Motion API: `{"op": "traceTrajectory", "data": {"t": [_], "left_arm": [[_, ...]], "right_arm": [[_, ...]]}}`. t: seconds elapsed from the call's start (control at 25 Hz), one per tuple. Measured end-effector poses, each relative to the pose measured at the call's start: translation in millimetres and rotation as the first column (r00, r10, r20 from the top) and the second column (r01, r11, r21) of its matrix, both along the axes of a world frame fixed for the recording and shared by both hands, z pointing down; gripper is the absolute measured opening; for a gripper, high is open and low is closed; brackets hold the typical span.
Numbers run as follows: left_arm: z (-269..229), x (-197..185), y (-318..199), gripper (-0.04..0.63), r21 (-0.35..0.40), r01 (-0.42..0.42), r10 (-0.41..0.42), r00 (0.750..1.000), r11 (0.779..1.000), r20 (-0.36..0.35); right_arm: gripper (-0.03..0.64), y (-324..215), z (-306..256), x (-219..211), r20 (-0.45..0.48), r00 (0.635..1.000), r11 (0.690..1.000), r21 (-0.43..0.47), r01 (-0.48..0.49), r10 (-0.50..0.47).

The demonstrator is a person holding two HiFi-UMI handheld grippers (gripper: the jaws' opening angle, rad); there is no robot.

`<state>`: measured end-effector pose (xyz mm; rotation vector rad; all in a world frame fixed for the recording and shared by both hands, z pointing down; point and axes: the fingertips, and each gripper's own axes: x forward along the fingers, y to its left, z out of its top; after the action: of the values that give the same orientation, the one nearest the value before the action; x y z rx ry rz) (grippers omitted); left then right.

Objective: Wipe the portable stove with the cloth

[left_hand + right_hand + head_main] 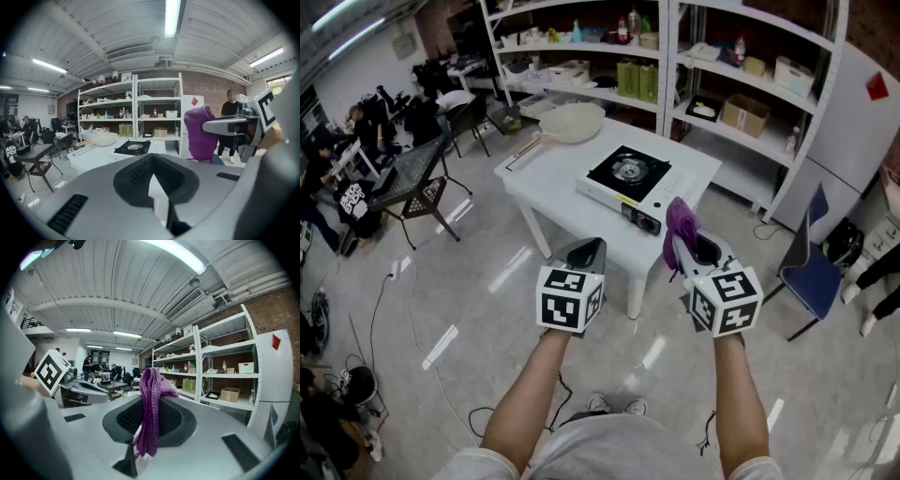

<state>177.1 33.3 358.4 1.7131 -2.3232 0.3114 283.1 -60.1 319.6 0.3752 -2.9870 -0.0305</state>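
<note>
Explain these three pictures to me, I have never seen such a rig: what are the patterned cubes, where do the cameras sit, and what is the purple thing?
No robot here: a person holds a two-jaw gripper in each hand, and the marker cubes are part of those tools. The head view comes from a camera on the person's head, looking forward and steeply down. The left and right gripper views come from cameras riding on each gripper, looking along its jaws. The right gripper is shut on a purple cloth, which hangs out of its jaws. The left gripper is shut with nothing in it. Ahead stands a white table carrying a portable stove and a large pale bowl. Neither gripper touches the stove yet.
</note>
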Motion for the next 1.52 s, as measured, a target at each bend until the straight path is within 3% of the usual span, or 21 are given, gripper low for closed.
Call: {"op": "traceTrajectory", "data": {"t": [0.48,0.76,1.04,1.52], "left_arm": [[-1,4,-20,0.005,-0.003,0.006,-0.006,1.0,1.0,0.003],[9,-16,-43,0.005,-0.01,-0.008,0.008,1.0,1.0,-0.002],[17,-74,-67,0.005,-0.01,-0.053,0.053,0.999,0.999,-0.005],[32,-187,-117,0.005,-0.032,-0.242,0.241,0.97,0.97,-0.037]], "right_arm": [[0.063,-11,8,-2,-0.017,0.999,0.999,-0.011,0.03,-0.03],[0.063,-30,20,-23,-0.037,0.999,0.999,-0.013,0.029,-0.03],[0.063,-49,32,-80,-0.058,0.998,1.0,-0.016,-0.001,0.0],[0.063,-87,43,-183,-0.116,0.977,0.983,-0.03,-0.183,0.178]]}}
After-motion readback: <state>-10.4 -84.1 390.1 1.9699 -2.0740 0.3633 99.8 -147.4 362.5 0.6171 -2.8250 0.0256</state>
